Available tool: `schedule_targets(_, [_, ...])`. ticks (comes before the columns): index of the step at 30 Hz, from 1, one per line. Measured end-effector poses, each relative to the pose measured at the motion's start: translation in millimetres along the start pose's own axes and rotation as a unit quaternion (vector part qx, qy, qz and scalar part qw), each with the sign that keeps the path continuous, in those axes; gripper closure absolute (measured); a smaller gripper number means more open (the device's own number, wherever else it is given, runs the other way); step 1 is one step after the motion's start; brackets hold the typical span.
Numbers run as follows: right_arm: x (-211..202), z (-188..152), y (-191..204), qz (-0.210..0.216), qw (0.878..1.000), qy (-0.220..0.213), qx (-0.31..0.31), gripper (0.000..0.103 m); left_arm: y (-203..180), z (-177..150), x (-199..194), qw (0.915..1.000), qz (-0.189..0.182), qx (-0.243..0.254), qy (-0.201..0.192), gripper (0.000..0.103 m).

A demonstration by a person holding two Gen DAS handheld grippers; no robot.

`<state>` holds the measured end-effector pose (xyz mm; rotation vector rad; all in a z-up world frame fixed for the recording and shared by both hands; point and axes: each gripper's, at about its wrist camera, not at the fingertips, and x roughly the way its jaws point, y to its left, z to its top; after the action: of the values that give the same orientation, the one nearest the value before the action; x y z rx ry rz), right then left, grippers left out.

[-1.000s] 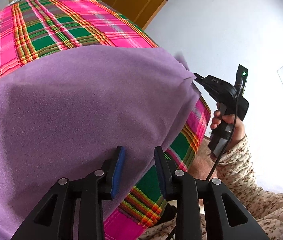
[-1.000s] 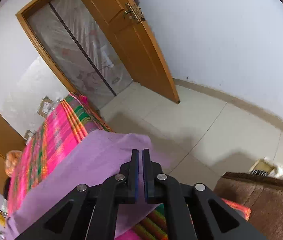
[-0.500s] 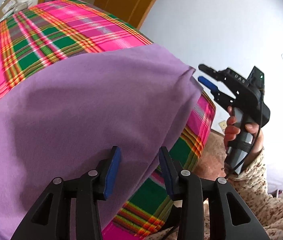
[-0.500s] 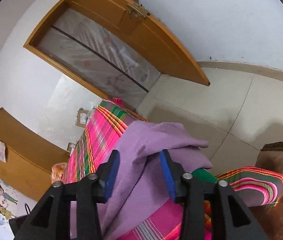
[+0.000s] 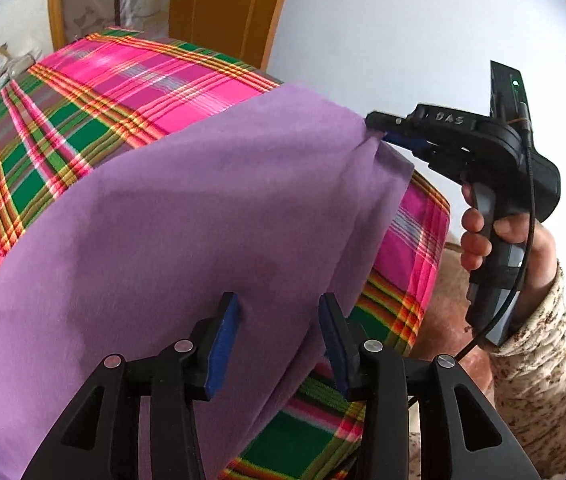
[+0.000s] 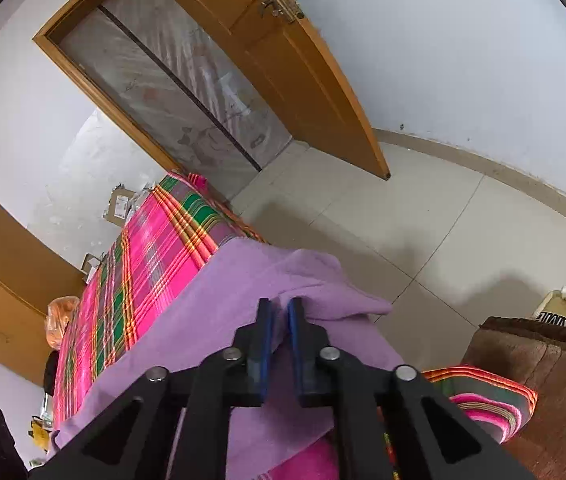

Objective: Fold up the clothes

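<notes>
Your right gripper (image 5: pixel 379 130), marked "DAS", is closing its fingers, pinching the purple cloth (image 5: pixel 187 216); your left gripper (image 5: pixel 279 320) fingers stand apart over it

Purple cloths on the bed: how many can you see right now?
1. The purple cloth lies spread over the plaid bedspread, its far corner pinched in the right gripper, its near edge under the open left gripper. Another could be hidden beneath it.

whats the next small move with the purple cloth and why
Probably close the left gripper on the purple cloth edge below it. Its jaws stand apart over the hem, while the right gripper is closing on the far corner, so both corners could then lift together.
</notes>
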<state>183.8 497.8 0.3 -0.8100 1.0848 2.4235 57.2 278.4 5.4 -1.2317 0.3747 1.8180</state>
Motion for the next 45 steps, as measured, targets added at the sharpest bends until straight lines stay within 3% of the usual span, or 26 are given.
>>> schedule_targets(6, [-22,6,1,-0.003,0.999,-0.044,-0.004,0.102,-9,6,7,0.9996,0.026,0.014,-0.003,0.060])
schedule_targets(12, [-19,-3,0,0.022,1.000,0.001,0.002,0.100,-17,1,7,0.9980,0.049,0.039,-0.007,0.060])
schedule_targets(14, [-16,-9,-1,0.018,1.000,0.015,0.005,0.092,-17,1,7,0.9982,0.042,0.042,-0.004,0.060])
schedule_targets(16, [-14,-14,-3,0.030,0.999,0.020,0.011,0.075,-19,1,6,0.9981,0.040,0.047,-0.002,0.060])
schedule_targets(20, [-14,-17,-2,0.051,0.999,0.013,0.001,0.071,-27,-5,7,0.9961,0.050,0.072,-0.004,0.059])
schedule_targets(27, [5,-8,3,0.058,0.998,0.024,-0.003,0.070,-20,-3,3,0.9985,0.033,0.043,-0.007,0.059])
schedule_targets(29, [9,-7,5,0.057,0.998,0.025,-0.001,0.072,-20,-4,3,0.9986,0.032,0.041,-0.008,0.059])
schedule_targets(31, [10,-5,6,0.048,0.999,0.023,-0.003,0.099,-22,-4,3,0.9984,0.036,0.044,-0.007,0.059])
schedule_targets(38, [-9,2,14,0.075,0.997,-0.018,0.008,0.100,-28,-7,0,0.9975,0.048,0.052,-0.005,0.059])
schedule_targets(45, [-23,3,19,0.085,0.996,-0.030,0.008,0.100,-32,-7,0,0.9965,0.064,0.053,-0.008,0.059])
